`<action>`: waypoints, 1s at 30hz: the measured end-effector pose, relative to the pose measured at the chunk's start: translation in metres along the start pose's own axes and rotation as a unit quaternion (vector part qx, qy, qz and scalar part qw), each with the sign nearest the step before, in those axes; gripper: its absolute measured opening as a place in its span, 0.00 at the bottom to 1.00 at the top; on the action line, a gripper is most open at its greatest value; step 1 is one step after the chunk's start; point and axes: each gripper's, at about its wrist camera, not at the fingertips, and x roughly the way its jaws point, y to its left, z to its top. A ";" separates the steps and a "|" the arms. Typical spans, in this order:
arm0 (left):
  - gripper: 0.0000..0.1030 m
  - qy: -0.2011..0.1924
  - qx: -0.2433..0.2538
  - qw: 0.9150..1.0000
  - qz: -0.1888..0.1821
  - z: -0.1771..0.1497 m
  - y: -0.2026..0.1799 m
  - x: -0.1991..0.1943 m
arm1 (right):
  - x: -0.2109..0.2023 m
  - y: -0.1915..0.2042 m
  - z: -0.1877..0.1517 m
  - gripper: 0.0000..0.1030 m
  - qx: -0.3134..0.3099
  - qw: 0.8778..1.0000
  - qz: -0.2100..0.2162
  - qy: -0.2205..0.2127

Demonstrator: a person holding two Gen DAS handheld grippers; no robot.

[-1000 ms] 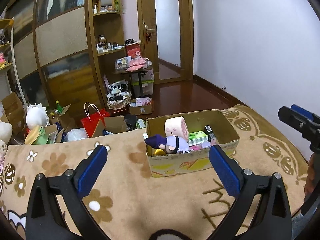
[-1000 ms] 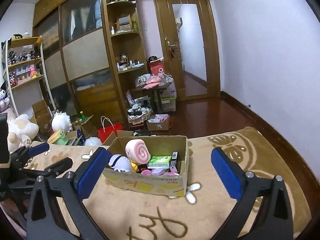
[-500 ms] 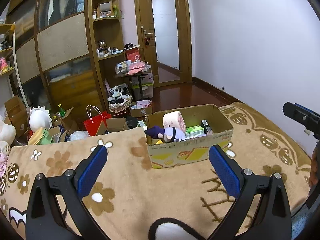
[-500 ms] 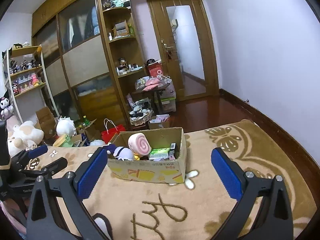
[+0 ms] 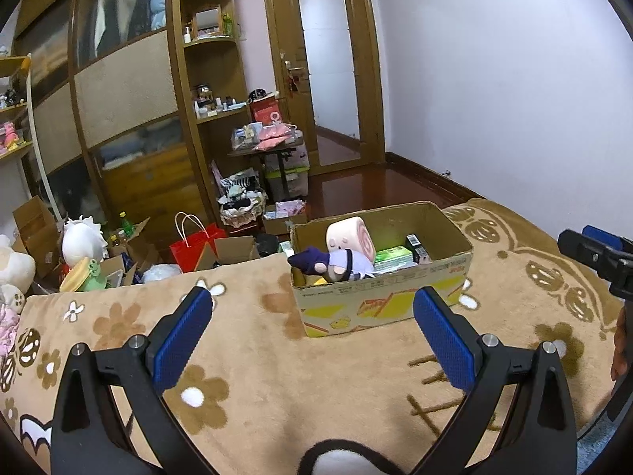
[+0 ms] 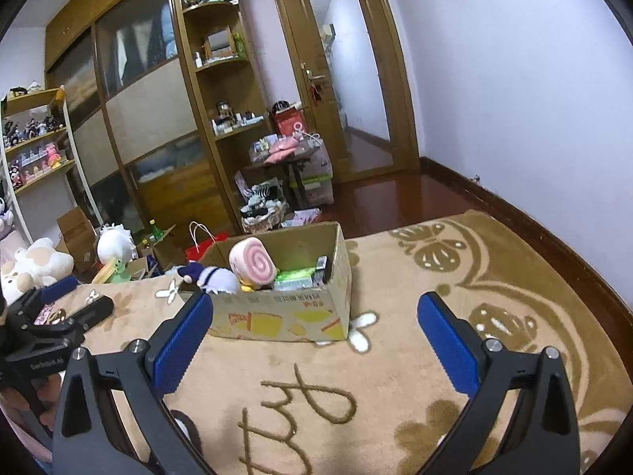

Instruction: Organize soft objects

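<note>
Both the left gripper (image 5: 312,324) and right gripper (image 6: 314,326) hover with jaws spread wide, empty, above the tan blanket (image 5: 356,376), facing the cardboard box (image 5: 379,301) holding a pink swirl plush (image 6: 253,263).

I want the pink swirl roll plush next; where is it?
In the cardboard box on the blanket, the pink roll plush stands beside the purple-hatted doll.
</note>
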 end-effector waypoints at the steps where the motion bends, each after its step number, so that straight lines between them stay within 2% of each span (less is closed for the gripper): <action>1: 0.98 0.001 -0.002 1.000 0.001 -0.001 0.001 0.001 | 0.001 -0.001 -0.001 1.00 0.000 1.000 -0.001 0.001; 15: 0.98 0.017 -0.001 1.000 0.000 -0.005 0.004 0.019 | 0.016 -0.001 -0.005 1.00 -0.020 1.000 -0.006 0.010; 30: 0.98 0.014 -0.021 1.000 0.010 -0.008 0.009 0.019 | 0.020 0.000 -0.008 1.00 -0.036 0.999 -0.018 0.008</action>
